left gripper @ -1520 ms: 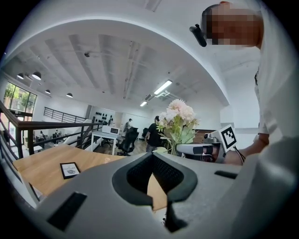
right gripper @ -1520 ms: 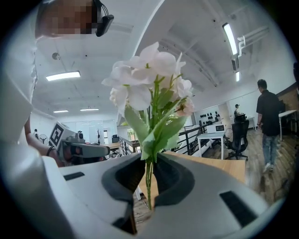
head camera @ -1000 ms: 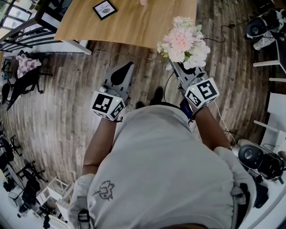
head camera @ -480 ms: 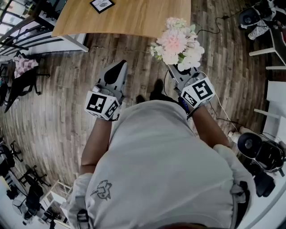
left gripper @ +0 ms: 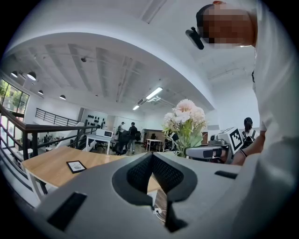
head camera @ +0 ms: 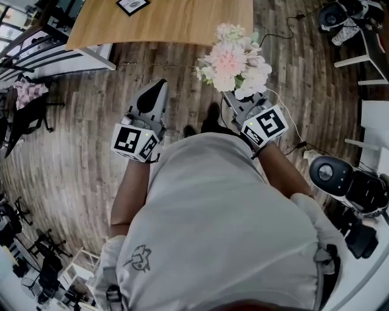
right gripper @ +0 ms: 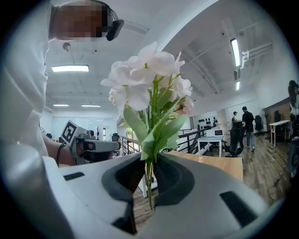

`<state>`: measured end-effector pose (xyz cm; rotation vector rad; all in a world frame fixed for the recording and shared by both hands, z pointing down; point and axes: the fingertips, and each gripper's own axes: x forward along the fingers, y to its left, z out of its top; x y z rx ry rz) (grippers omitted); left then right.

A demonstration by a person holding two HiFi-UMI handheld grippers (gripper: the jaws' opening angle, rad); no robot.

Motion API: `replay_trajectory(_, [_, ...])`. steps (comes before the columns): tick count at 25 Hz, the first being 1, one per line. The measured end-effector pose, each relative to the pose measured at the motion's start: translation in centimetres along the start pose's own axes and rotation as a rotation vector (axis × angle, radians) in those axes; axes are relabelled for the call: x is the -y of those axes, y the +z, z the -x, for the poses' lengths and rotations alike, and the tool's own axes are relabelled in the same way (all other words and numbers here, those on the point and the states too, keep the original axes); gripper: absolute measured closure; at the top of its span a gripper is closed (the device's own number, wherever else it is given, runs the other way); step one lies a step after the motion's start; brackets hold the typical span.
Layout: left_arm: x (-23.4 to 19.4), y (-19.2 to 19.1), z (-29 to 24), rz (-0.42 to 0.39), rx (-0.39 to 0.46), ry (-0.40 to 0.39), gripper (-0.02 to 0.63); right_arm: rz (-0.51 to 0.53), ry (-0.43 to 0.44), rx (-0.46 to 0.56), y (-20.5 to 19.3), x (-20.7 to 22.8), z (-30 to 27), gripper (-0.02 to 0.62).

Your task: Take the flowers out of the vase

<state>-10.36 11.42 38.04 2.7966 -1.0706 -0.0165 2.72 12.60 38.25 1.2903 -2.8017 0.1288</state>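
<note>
Closest to me is my own grey shirt (head camera: pixel 225 225), with both forearms reaching forward from under it. At my wrists sit the two marker cubes, the left cube (head camera: pixel 134 143) and the right cube (head camera: pixel 265 126).

My right gripper (right gripper: pixel 149 159) has its jaws drawn in narrow on the flowers (right gripper: pixel 149 79). The thin green stems (right gripper: pixel 148 186) stand upright between the two dark pads, which press them from either side. The leaves and the pale pink and white blooms spread above the jaw tips. From above, the bunch hides those tips and hangs over the wooden floor (head camera: pixel 79 140), just short of the near edge of the table (head camera: pixel 170 21).

My left gripper (left gripper: pixel 152 156) points the same way, level, well apart from the right one. Its jaws are together, tips meeting, with nothing between them. A white cable (head camera: pixel 290 121) trails across the boards beside my right arm.

Beyond both grippers the table's light wooden top carries a small dark-framed card (head camera: pixel 132 5), lying flat toward its left part.

Farther off, in the gripper views, a dark railing (left gripper: pixel 28 133) runs along the left. White desks with two people (left gripper: pixel 127 133) standing by them fill the far end of the room. Long strip lights (right gripper: pixel 70 68) glow in the white ceiling.
</note>
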Motion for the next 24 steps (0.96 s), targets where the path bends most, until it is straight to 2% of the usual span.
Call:
replay_trajectory(17, [0.7, -0.5, -0.4, 0.012, -0.005, -0.036, 0.603, -0.008, -0.016, 0.008, 0.0, -0.2, 0.4, 0.537])
replay_trajectory(24, [-0.4, 0.3, -0.8, 0.020, -0.010, -0.036, 0.603, -0.005, -0.020, 0.005, 1.2, 0.6, -0.9, 0.537])
